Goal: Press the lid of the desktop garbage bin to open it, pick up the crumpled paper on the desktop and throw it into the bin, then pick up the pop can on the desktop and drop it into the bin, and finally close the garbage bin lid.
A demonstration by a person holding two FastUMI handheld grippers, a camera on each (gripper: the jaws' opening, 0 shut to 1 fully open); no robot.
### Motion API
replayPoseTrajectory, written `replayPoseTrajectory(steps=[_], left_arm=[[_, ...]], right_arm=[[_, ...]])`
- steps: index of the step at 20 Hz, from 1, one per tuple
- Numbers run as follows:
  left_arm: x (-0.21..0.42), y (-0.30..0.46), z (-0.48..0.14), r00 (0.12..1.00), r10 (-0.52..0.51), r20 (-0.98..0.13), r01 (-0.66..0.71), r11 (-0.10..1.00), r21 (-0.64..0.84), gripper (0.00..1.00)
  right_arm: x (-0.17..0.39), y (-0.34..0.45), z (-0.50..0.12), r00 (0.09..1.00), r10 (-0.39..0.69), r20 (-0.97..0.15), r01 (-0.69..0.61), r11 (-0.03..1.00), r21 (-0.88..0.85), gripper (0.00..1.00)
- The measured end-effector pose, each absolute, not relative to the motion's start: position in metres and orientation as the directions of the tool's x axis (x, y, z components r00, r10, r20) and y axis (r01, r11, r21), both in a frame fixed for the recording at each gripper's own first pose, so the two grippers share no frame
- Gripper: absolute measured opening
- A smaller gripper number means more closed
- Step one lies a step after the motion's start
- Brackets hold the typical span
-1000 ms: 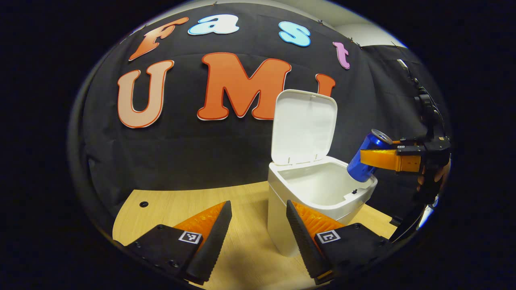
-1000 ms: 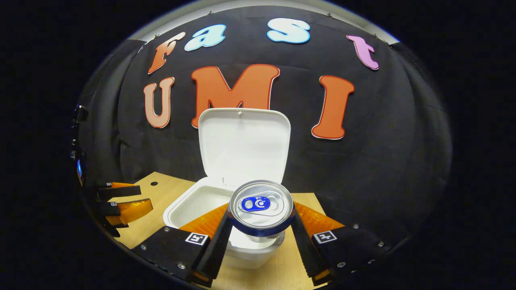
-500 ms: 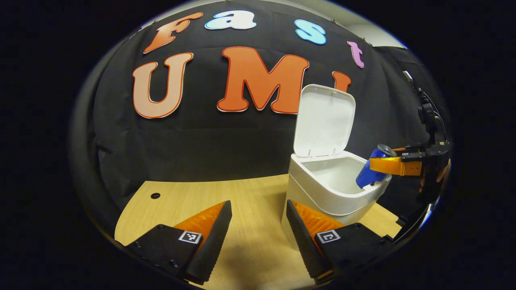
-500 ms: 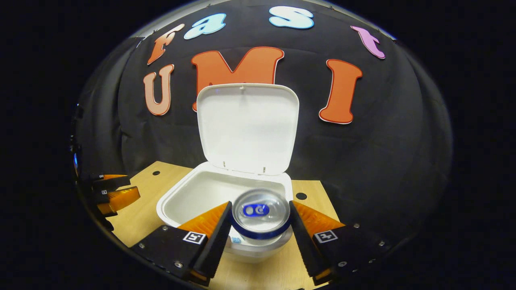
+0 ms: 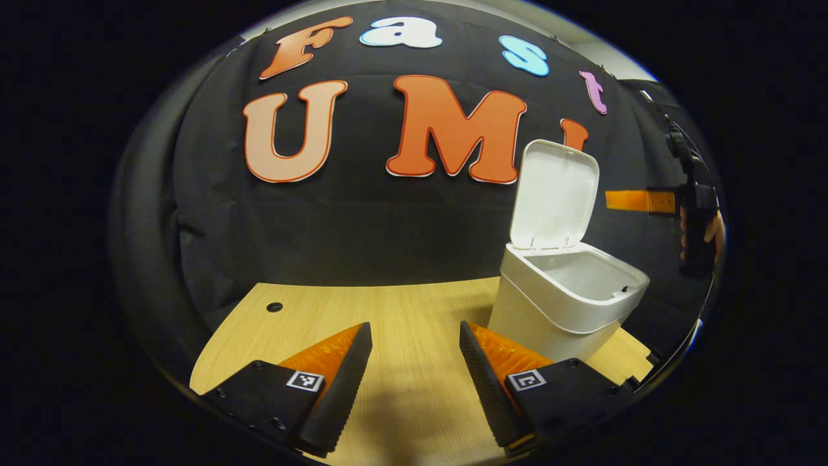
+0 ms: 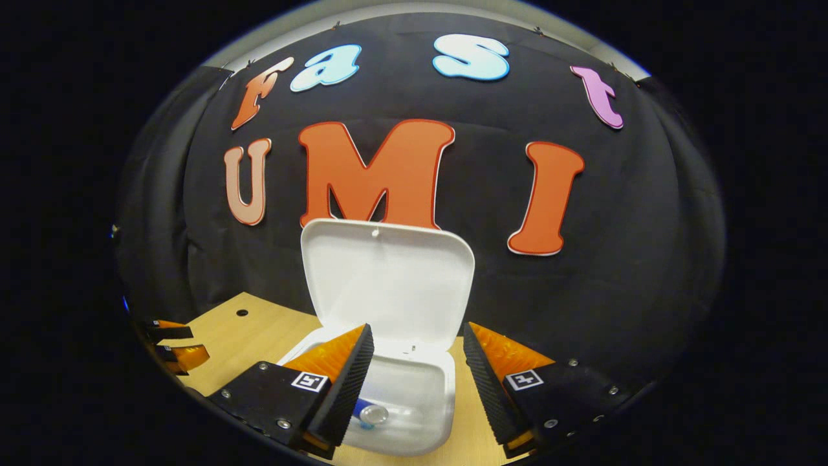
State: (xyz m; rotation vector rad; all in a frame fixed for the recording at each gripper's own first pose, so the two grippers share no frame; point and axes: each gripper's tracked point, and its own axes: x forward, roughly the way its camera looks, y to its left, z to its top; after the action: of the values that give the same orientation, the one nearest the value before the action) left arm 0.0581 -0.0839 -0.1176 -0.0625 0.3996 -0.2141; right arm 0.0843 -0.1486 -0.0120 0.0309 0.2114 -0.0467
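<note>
Right gripper: we hold it above the open bin, jaws apart, empty.
Pop can: inside bin.
Left gripper: low over desk, jaws apart.

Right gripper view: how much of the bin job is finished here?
Done: the lid stands open and the pop can lies inside the bin. The crumpled paper cannot be made out. In hand: nothing; the right tool is open above the bin, the left tool open over the table. Left: closing the lid.
</note>
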Motion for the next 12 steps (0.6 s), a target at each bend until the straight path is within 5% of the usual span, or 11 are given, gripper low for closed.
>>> replayPoseTrajectory(steps=[12], left_arm=[[0.046,-0.023,-0.122,0.922,-0.092,-0.376,0.063,0.994,-0.088,0.88]], right_arm=[[0.170,-0.136,0.074,0.995,-0.047,-0.088,0.043,0.998,-0.039,0.84]])
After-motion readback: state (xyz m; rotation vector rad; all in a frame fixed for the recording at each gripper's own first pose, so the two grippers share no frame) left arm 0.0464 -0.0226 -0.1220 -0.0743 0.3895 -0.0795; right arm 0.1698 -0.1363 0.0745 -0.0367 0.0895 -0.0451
